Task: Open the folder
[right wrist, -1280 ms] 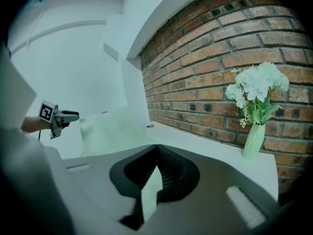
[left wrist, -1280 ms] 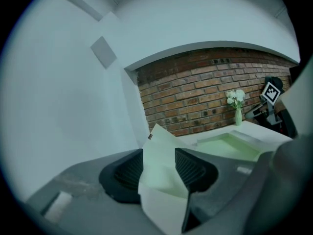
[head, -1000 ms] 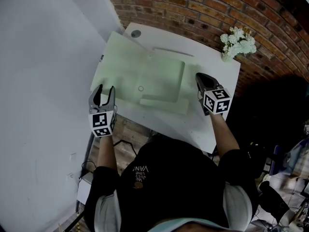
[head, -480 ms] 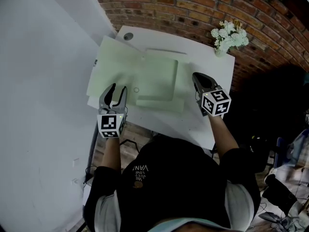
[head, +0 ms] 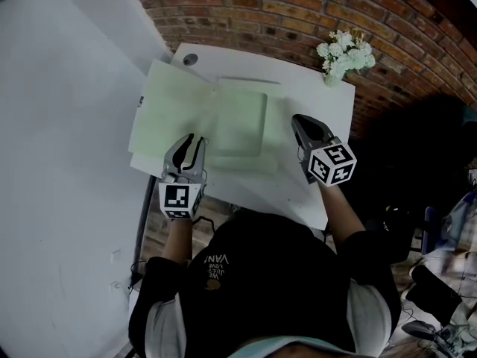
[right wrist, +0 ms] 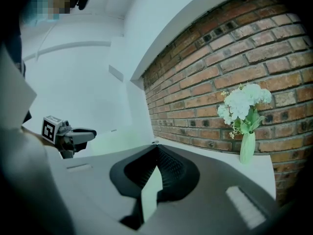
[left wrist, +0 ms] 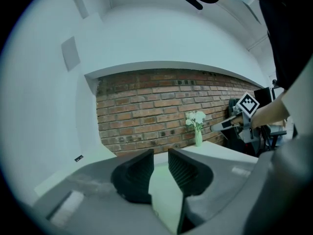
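The folder [head: 175, 103] looked smooth, matt and pale green; card or plastic, hard to tell. The desk [head: 305, 88] showed a smooth white top. Behind its far edge the brick wall [head: 298, 6] was rough and matt. At the far right corner, the vase [right wrist: 247, 148] looked smooth, faintly glossy. The right gripper [right wrist: 157, 148] was matt grey plastic, pads [right wrist: 171, 168] black and ribbed.

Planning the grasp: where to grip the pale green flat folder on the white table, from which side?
Probably its left edge, where the pale green flat folder seems to overhang the white table. It lies flat, so only there can jaws get above and below it. Come in level from the left.
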`<state>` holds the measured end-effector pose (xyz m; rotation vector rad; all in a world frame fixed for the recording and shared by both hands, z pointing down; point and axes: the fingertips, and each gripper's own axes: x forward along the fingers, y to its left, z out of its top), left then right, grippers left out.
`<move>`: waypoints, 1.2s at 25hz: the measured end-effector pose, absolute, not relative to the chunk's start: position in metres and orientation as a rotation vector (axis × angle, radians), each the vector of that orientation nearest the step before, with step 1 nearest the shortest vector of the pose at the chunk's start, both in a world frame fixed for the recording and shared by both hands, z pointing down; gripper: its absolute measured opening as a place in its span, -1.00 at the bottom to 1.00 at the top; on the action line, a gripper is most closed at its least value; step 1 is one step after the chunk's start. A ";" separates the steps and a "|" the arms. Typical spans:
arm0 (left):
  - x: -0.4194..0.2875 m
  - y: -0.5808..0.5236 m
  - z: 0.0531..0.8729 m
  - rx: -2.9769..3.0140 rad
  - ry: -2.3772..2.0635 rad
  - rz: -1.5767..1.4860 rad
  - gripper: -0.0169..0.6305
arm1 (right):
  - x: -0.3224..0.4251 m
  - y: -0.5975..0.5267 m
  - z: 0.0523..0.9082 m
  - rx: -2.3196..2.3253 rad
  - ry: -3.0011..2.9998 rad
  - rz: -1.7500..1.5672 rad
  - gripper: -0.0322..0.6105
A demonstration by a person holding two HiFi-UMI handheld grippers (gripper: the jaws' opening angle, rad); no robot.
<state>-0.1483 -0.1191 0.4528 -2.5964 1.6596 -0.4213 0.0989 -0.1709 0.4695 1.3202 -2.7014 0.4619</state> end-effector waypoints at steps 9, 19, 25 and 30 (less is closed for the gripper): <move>-0.115 -0.109 0.455 -2.682 1.540 -0.390 -0.75 | 0.091 -0.155 0.466 1.335 -2.737 0.505 -0.89; -0.093 -0.095 0.454 -2.729 1.462 -0.348 -0.94 | 0.085 -0.139 0.461 1.340 -2.765 0.535 -0.90; -0.081 -0.086 0.460 -2.757 1.395 -0.373 -0.94 | 0.081 -0.128 0.458 1.350 -2.787 0.562 -0.90; -0.065 -0.078 0.458 -2.825 1.379 -0.337 -0.95 | 0.077 -0.120 0.460 1.345 -2.790 0.583 -0.90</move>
